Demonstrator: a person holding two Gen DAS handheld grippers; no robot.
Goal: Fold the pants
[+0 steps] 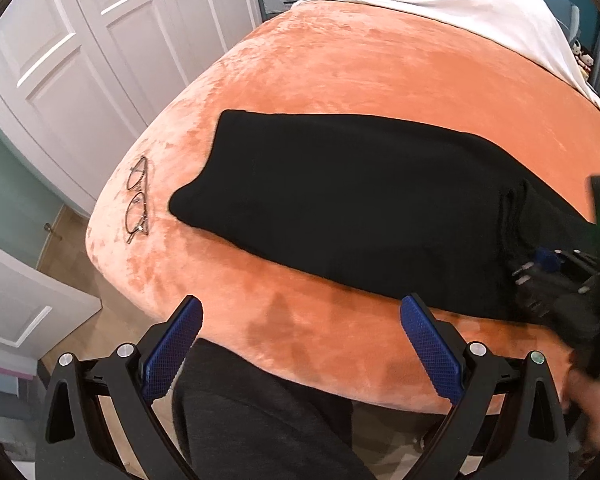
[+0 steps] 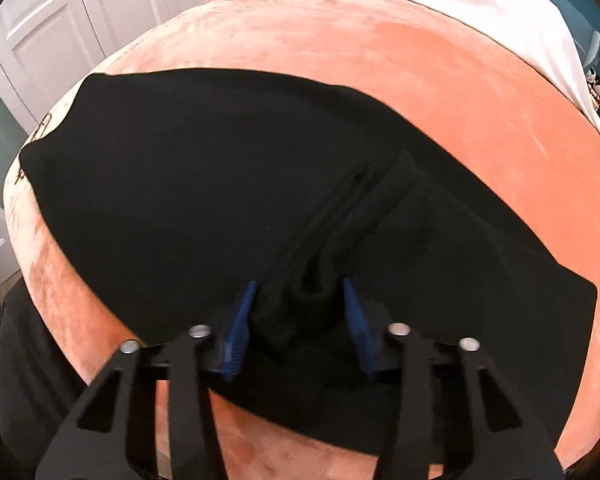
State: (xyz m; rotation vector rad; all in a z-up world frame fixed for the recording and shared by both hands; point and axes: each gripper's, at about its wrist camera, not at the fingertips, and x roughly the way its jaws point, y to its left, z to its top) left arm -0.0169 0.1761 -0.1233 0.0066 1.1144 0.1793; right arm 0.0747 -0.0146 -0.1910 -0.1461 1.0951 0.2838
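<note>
Presently, the black pants (image 1: 340, 208) lie flat across the near half of the bed (image 1: 380, 72), on its orange plush cover, long axis running left to right and already doubled lengthwise by the look of them.

Right gripper (image 2: 298, 308): jaws part-closed around a bunched ridge of the pants fabric at the garment's right end. The cloth sits between the blue pads (image 2: 240, 320), but whether they are pinching it firmly cannot be told. From the left wrist view this gripper sits low at the pants' right end, near the bed edge.

Left gripper (image 1: 300, 344): jaws spread wide, nothing held, hovering over the near edge of the bed, apart from the pants.

Handling, as a judgement: the fabric is soft, light and limp; it will sag and drag on the plush cover and not slide cleanly. Best hold is on stacked layers at an end or corner, so all plies travel together; a single-ply pinch risks the fold coming apart.

Clearance: open cover lies beyond the pants toward the white sheet (image 1: 480, 4). A pair of eyeglasses (image 1: 138, 200) rests just beside the pants' left end, close to the bed's corner. Any leftward carry should land short of them. The near bed edge is close, so cloth may slip off.
</note>
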